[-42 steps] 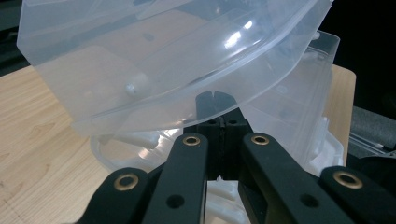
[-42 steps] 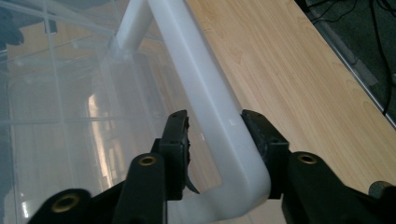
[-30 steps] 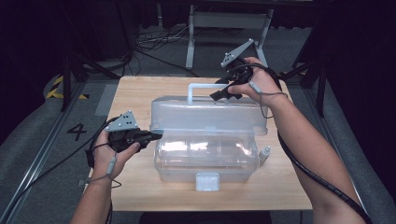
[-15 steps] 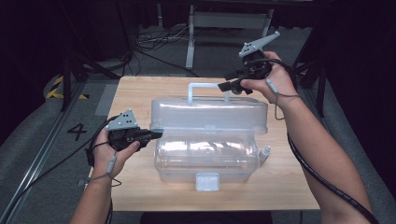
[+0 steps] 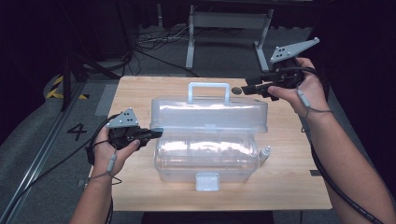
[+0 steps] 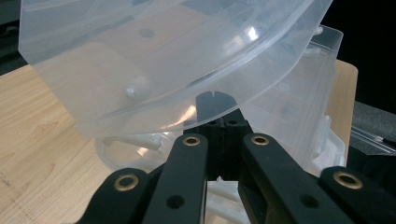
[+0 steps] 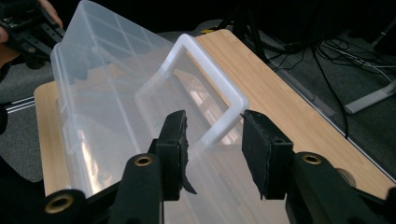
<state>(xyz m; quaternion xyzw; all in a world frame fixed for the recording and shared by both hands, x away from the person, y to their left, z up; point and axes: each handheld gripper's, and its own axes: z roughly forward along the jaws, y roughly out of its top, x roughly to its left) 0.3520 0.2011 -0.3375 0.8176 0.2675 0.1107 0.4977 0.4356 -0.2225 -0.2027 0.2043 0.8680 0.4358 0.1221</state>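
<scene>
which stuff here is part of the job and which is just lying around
In the job: clear plastic box; its raised lid with white handle; left gripper, shut on the lid's edge; right gripper, off the handle, jaws just been closing on nothing.

Lying about: small white bottle; dark round thing.

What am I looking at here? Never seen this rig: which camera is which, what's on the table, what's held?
No robot arm: a person holds a two-jaw gripper in each hand. The high view looks down on a wooden table; each gripper view rides on its own gripper and looks along its black jaws. On the table stands a clear plastic box with its lid raised, a white handle on top. The left gripper is shut on the lid's edge. The right gripper, in the air beside the handle, holds nothing; its jaws have just been closing. A small bottle lies beside the box.
</scene>
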